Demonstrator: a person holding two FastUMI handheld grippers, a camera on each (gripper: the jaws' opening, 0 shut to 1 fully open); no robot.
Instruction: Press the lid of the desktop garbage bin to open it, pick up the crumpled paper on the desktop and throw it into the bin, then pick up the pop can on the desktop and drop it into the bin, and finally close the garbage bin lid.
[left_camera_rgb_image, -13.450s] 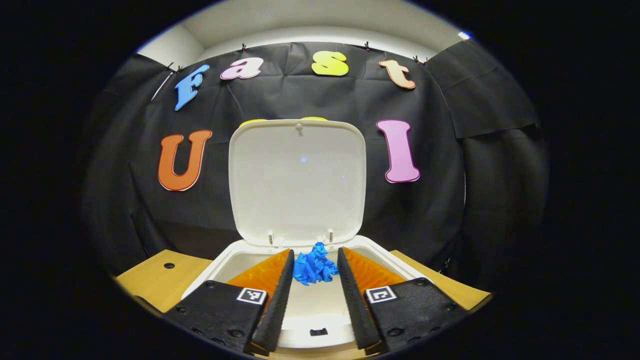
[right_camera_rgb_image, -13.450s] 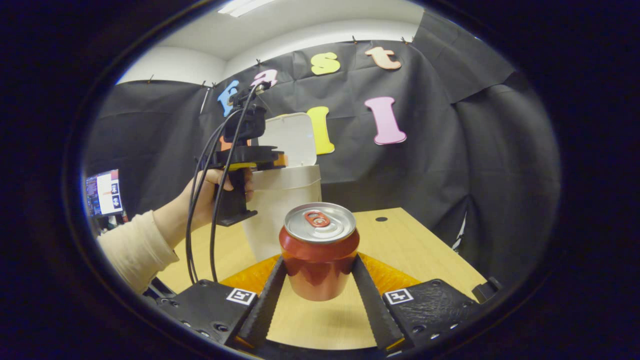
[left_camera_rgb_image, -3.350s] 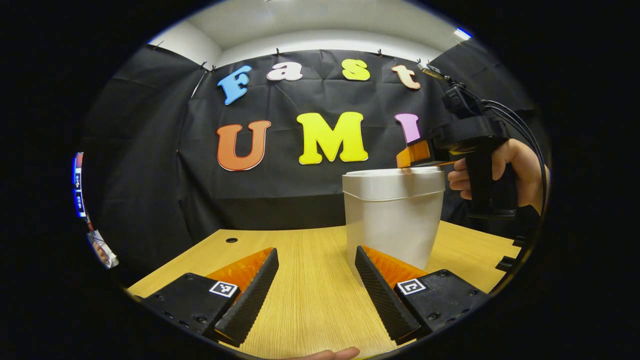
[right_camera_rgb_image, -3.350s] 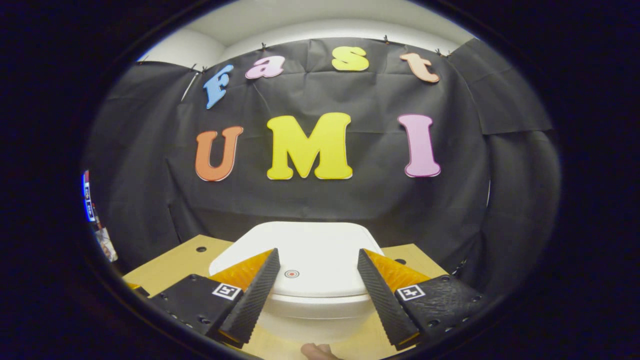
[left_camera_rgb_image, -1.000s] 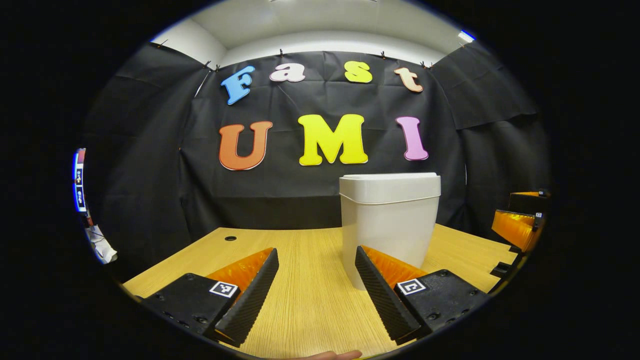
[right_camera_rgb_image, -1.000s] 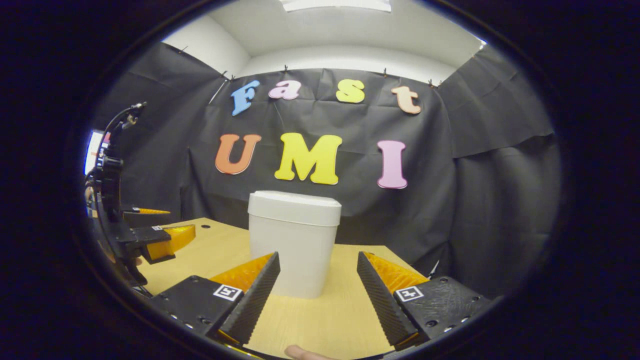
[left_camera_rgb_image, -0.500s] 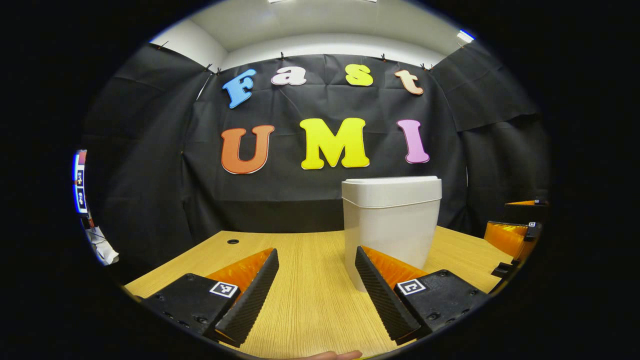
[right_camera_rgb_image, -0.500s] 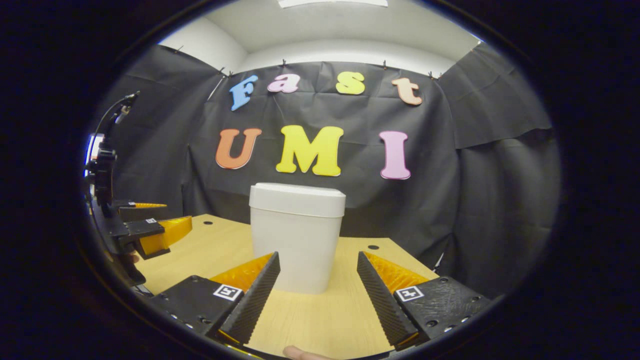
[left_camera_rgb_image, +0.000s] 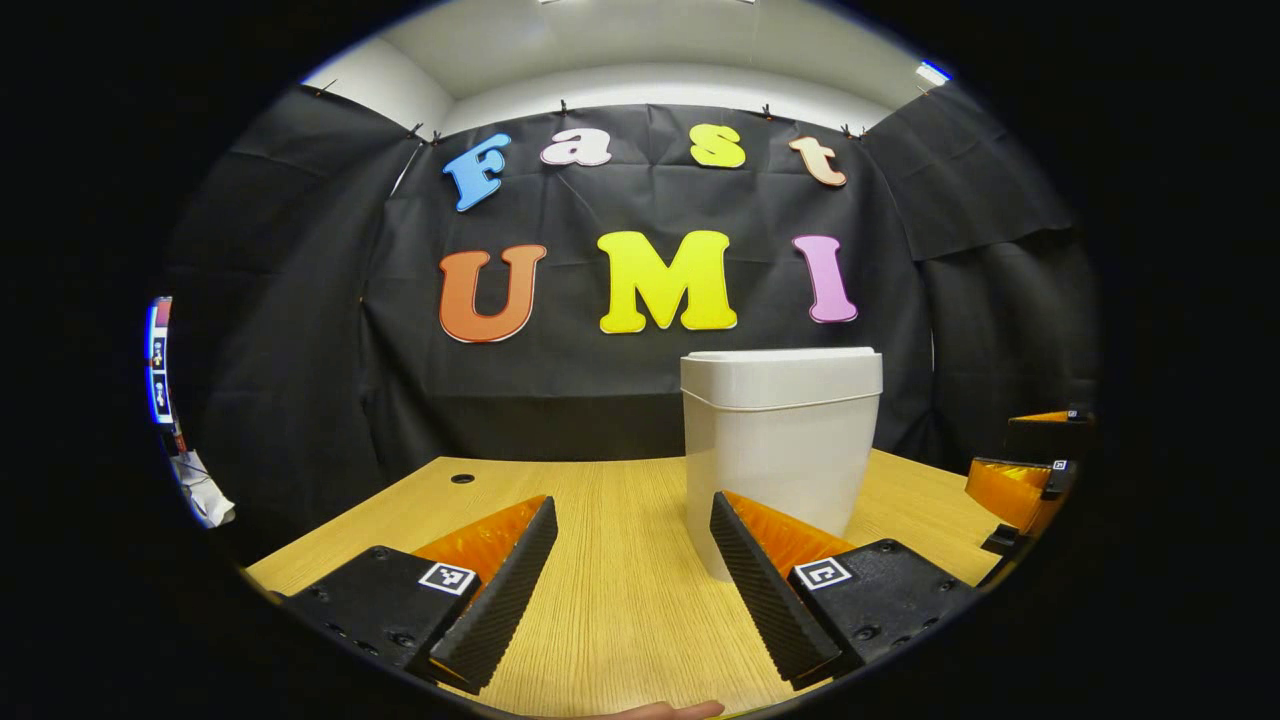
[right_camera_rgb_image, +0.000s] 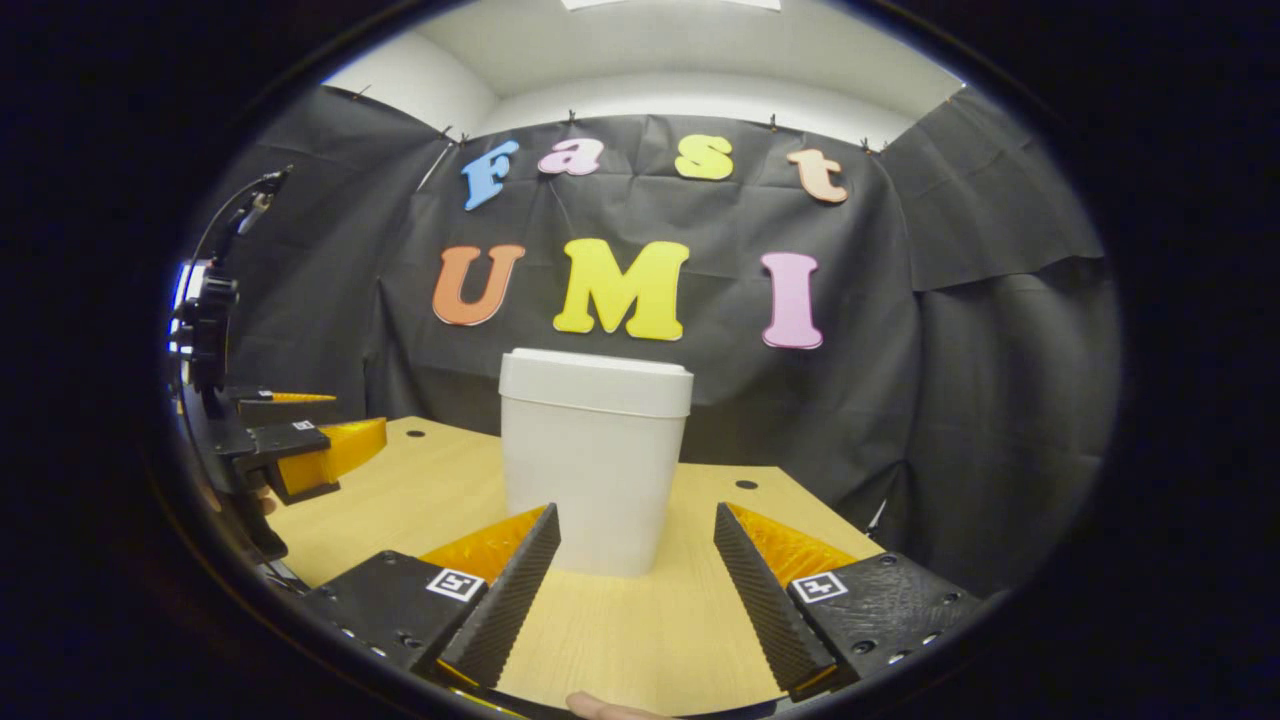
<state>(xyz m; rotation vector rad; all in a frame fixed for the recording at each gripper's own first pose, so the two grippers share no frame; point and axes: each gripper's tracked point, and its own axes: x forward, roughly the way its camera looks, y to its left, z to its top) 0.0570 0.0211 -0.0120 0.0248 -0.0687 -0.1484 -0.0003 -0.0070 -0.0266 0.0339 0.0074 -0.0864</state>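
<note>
The white desktop bin stands on the wooden table with its lid shut flat on top. My left gripper hovers low over the table, open and holding nothing, with the bin just beyond its right finger. In the right gripper view the bin stands straight ahead, a short way past my right gripper, which is open with nothing in it. The left gripper hangs at the left of that view, and the right gripper at the far right of the left gripper view.
The table has small round holes near its back edge. Black cloth walls close in behind and to the sides. A lit screen sits at the far left. A fingertip pokes in at the bottom edge.
The bin sits slightly higher in the right gripper view than a second ago. The left gripper view barely shifts. Both grippers stay open and the lid stays shut.
</note>
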